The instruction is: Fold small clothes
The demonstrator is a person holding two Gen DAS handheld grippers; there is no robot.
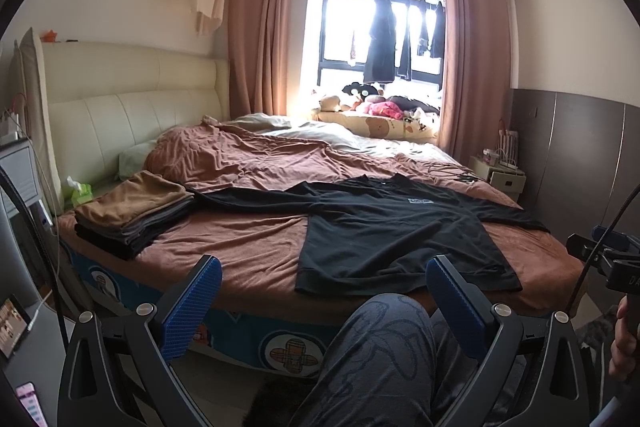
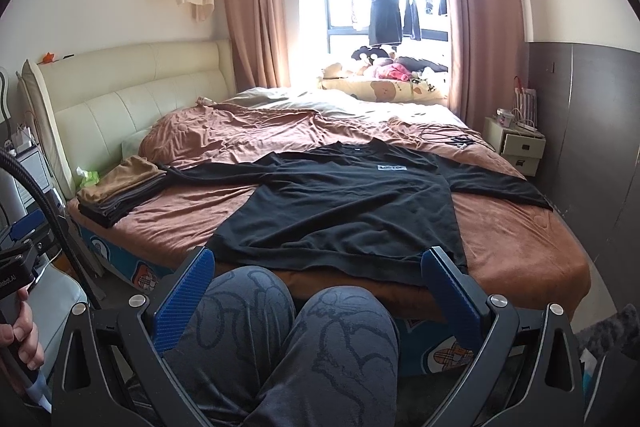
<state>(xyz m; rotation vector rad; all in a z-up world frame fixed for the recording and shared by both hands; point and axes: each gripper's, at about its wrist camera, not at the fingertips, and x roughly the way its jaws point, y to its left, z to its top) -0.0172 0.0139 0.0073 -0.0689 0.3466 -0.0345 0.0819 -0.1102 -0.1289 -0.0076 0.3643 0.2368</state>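
Left tool [image 1: 324, 303] released, empty, lower centre | right tool [image 2: 320, 295] released, empty | black shirt [image 2: 340, 211] flat mid-frame on bed [image 2: 520, 247] | folded stack [image 1: 132, 215] at left

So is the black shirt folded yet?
Not yet: black shirt lies spread flat on the bed, both sleeves out.

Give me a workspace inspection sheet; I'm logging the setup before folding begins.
Surface: bed with a wrinkled brown cover.
Job's things: black shirt spread flat, sleeves out; folded stack at the bed's left edge.
Clutter: green tissue pack beside the stack.
Grippers: left gripper and right gripper open, empty, above the person's knees.
Cables: black cords on the bed's far right.
Surroundings: clothes hanging at the window, nightstand.
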